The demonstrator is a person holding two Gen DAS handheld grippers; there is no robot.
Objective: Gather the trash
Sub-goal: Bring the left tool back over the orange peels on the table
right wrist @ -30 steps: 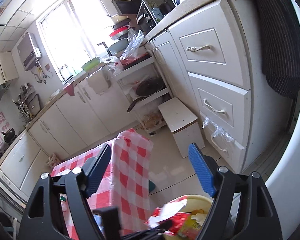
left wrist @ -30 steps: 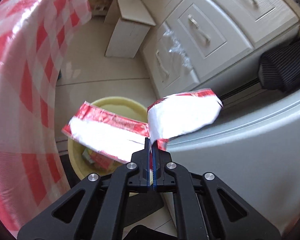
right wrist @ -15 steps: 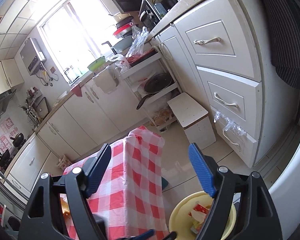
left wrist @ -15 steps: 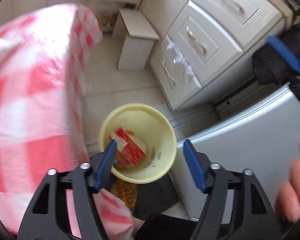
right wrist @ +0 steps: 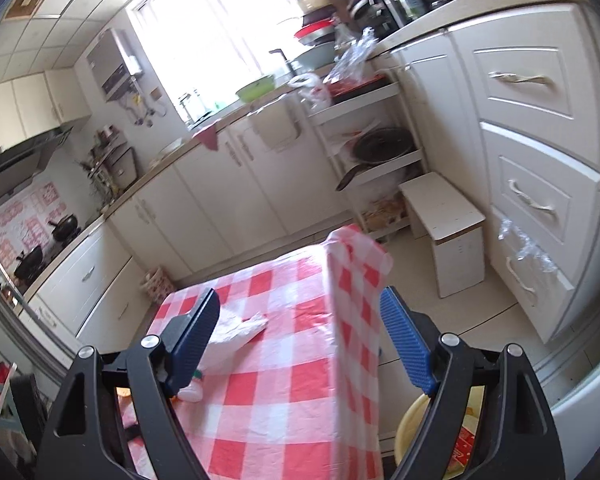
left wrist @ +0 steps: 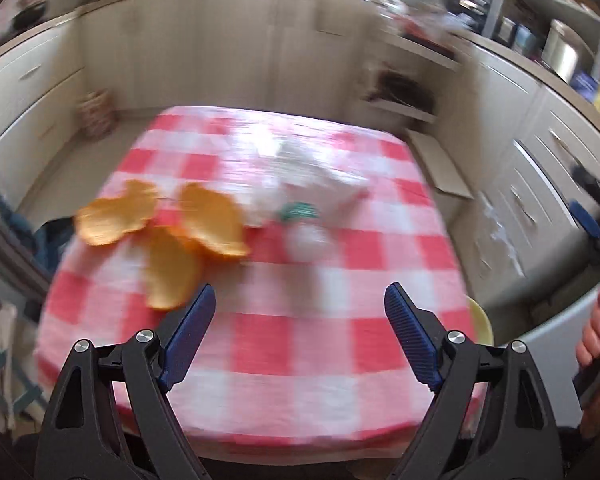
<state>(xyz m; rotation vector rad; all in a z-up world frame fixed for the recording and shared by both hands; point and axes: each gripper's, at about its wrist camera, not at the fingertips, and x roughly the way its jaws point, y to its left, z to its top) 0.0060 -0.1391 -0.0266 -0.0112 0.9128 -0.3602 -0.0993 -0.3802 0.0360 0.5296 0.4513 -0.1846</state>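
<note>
Orange peels (left wrist: 168, 232): lay in a loose cluster near the table's left edge, likely the next trash to collect.
White wrappers (left wrist: 316, 184): crumpled at the middle of the table (left wrist: 284, 344), a small green scrap (left wrist: 298, 211) just beside them.
Yellow bin (right wrist: 410, 426): stood on the floor below the table's right edge, red packaging already inside, handy for drops.
Left hand-held gripper (left wrist: 298, 330): released and empty, its jaws just having been opening, aimed down over the table's near edge.
Right hand-held gripper (right wrist: 300, 336): also released, holding nothing.
Room: red-checked cloth, white kitchen cabinets (right wrist: 540, 128), bright window.
</note>
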